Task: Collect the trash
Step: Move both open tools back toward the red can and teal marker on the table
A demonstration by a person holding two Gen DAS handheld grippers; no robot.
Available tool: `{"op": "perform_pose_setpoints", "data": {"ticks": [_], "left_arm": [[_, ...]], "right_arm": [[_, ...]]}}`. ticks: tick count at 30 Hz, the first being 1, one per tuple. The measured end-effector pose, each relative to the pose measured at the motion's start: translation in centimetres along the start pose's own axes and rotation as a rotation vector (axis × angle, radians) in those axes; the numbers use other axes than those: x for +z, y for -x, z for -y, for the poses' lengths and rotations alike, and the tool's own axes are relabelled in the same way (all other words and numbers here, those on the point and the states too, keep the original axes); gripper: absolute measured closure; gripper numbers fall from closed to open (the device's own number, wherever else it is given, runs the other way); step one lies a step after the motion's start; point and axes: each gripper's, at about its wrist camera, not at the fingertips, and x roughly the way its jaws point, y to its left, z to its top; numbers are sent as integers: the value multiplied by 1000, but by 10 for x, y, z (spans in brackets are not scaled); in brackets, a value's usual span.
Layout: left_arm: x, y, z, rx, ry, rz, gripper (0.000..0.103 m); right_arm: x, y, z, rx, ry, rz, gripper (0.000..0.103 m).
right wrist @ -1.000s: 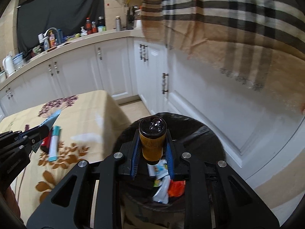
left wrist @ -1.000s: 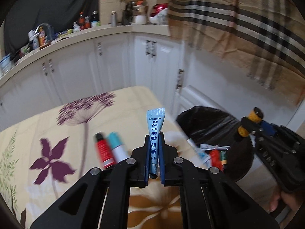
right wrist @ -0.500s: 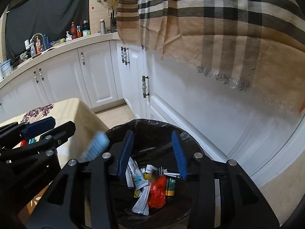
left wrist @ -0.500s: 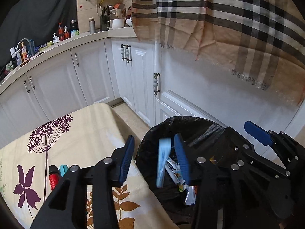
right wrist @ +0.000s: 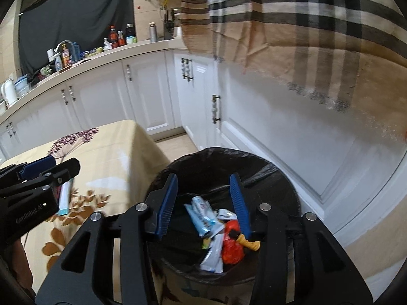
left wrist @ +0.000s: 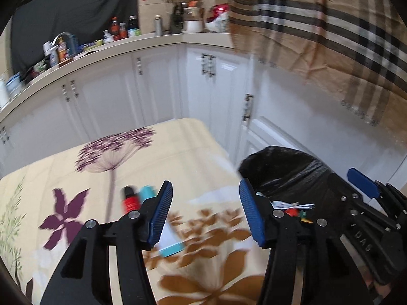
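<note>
Hovering with nothing between its opening jaws, the left gripper point(left wrist: 204, 213) must next drop onto the red tube point(left wrist: 130, 201) and teal-capped tube point(left wrist: 162, 231) just ahead-left, while the right gripper point(right wrist: 203, 202), parted and empty, hangs over the bin point(right wrist: 279, 178).

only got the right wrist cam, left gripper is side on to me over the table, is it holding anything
Observer: No. The left gripper has nothing between its fingers, and its jaws are opening above the tablecloth.
Operator: what trash is left there, i just see part of a white tube
Observer: Next to that white tube with teal ends lies a red item with a black cap. The left gripper blocks it from your view.
Operator: is the tube between the fingers
Observer: No, it lies off to one side, partly behind one finger.
</note>
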Motion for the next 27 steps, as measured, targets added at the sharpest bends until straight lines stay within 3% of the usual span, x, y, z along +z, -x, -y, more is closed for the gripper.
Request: {"op": "perform_pose_setpoints", "data": {"ticks": [14, 27], "left_arm": [[-27, 39, -87, 142, 119, 13, 48], [-51, 54, -136, 212, 180, -7, 47]], "right_arm": [[-6, 16, -63, 90, 74, -15, 61], [-10, 14, -115, 142, 150, -40, 61]]}}
